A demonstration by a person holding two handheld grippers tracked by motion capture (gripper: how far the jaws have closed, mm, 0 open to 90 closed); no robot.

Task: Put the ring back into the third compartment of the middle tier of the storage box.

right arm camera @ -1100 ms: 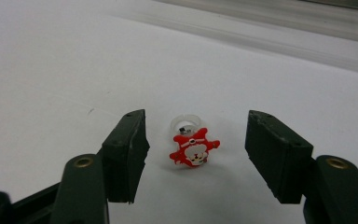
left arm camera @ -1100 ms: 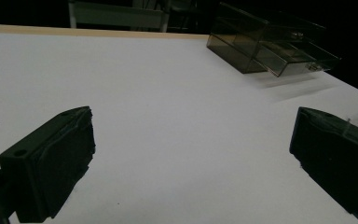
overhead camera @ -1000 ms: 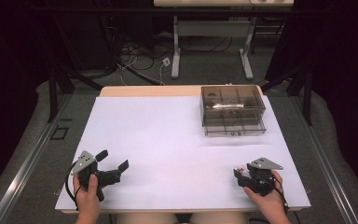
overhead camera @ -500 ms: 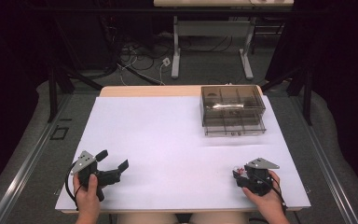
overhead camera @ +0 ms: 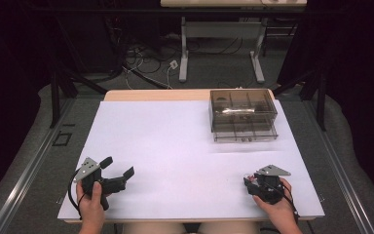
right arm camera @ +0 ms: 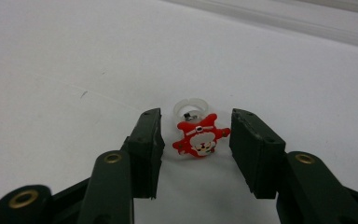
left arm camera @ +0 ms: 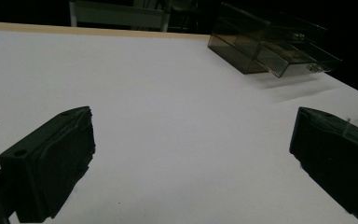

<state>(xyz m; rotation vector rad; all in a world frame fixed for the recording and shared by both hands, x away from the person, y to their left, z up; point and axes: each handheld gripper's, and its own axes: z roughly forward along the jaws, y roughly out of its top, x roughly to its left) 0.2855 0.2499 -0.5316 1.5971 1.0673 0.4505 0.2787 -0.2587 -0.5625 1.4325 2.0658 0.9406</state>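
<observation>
right tongs (right arm camera: 196,140) parted around red ring (right arm camera: 198,137), left tongs (left arm camera: 191,158) wide

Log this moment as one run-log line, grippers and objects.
left gripper: open, idle on table | right gripper: open, jaws flanking red ring, no contact | clear drawer box: far right, untouched

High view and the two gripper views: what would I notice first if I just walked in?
Probably the little red Santa ring with its clear band, lying on the white table between the open jaws of the right hand-held gripper. Next, the smoky see-through drawer box at the table's far right. The left hand-held gripper sits open at the near left, holding nothing.
</observation>
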